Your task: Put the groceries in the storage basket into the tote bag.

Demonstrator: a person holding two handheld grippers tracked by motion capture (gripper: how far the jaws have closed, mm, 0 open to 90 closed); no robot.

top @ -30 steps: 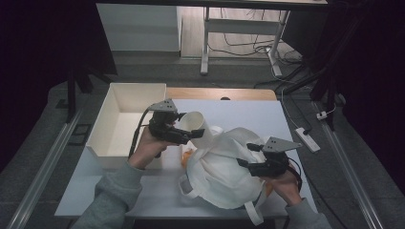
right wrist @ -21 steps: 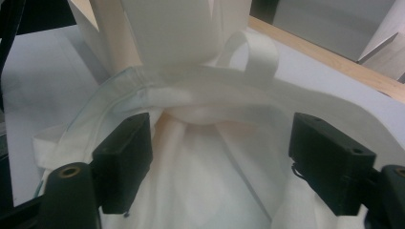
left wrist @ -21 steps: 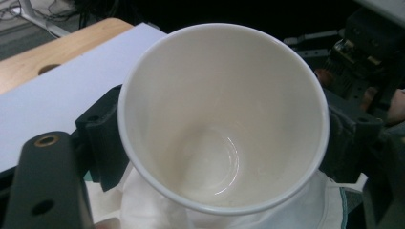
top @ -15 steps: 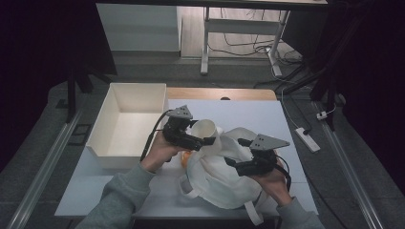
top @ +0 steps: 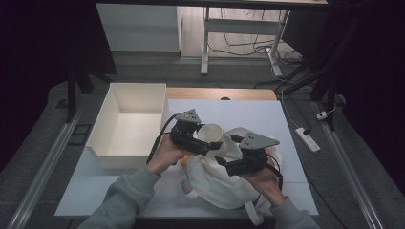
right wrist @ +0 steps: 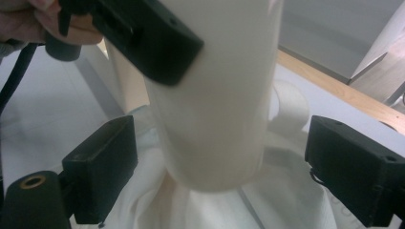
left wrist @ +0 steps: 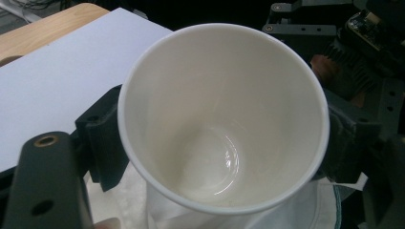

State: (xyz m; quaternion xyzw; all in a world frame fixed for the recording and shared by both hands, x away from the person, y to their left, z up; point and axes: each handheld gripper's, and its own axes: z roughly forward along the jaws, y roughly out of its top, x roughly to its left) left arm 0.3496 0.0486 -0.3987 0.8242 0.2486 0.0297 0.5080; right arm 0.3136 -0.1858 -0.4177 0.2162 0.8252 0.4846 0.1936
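Left tool [top: 210, 144] pinches the paper cup [left wrist: 223, 117] over the white bag [top: 224, 183]; right tool [top: 223, 163] spread, just opened; bag mouth, seemingly unheld, may collapse, snagging the cup

In your right gripper view the cup [right wrist: 215, 95] runs off the top edge, so you cannot see its rim, and it is blurred. In your left gripper view the cup hides its own outer wall and most of the bag [left wrist: 181, 214] at the bottom edge. In the high view, an orange thing [top: 184, 161] below your left gripper [top: 210, 145] is mostly hidden, too small to identify.
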